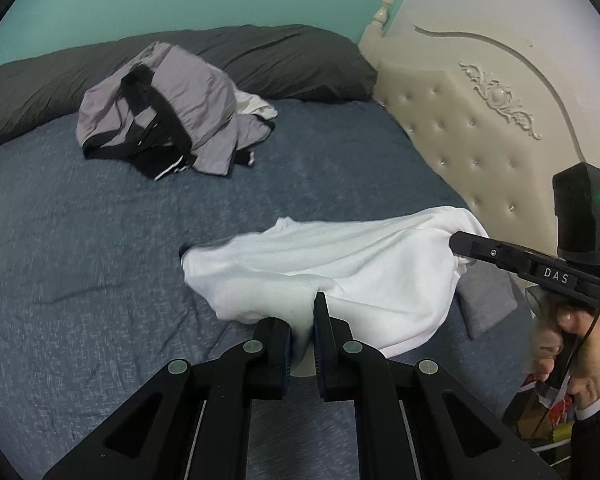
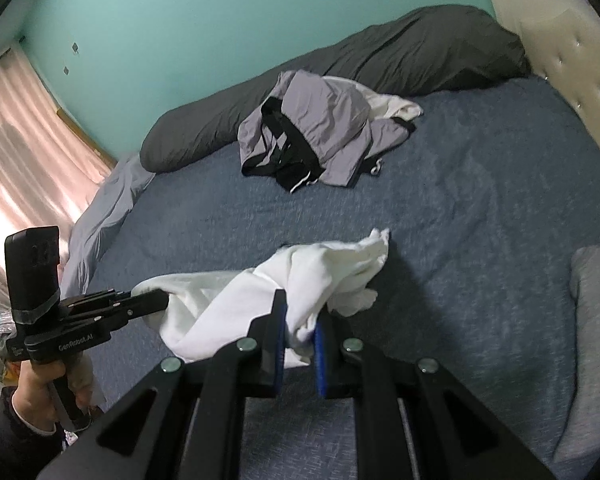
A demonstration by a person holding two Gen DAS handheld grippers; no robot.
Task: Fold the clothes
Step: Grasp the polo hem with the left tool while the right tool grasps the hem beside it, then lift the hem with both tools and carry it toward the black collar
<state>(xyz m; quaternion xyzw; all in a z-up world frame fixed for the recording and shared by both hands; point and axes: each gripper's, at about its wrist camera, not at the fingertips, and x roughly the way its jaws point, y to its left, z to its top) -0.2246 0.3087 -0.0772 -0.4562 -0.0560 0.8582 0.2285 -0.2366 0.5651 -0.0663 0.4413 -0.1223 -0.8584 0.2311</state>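
A white garment (image 1: 340,256) hangs stretched between my two grippers, lifted off the blue bed sheet (image 1: 80,260), with its far end drooping towards the sheet. In the left wrist view my left gripper (image 1: 300,312) is shut on one bunched edge of it. My right gripper (image 1: 458,245) comes in from the right, held by a hand, and pinches the other edge. In the right wrist view the white garment (image 2: 320,268) sags between my right gripper (image 2: 300,320), shut on a fold, and my left gripper (image 2: 162,302) at the left.
A pile of grey and black clothes (image 1: 160,108) lies further back on the bed, in front of a dark grey duvet roll (image 1: 280,60). The cream tufted headboard (image 1: 480,112) rises at the right. A grey pillow (image 2: 596,320) lies at the near right, and a pink curtain (image 2: 20,140) hangs at the left.
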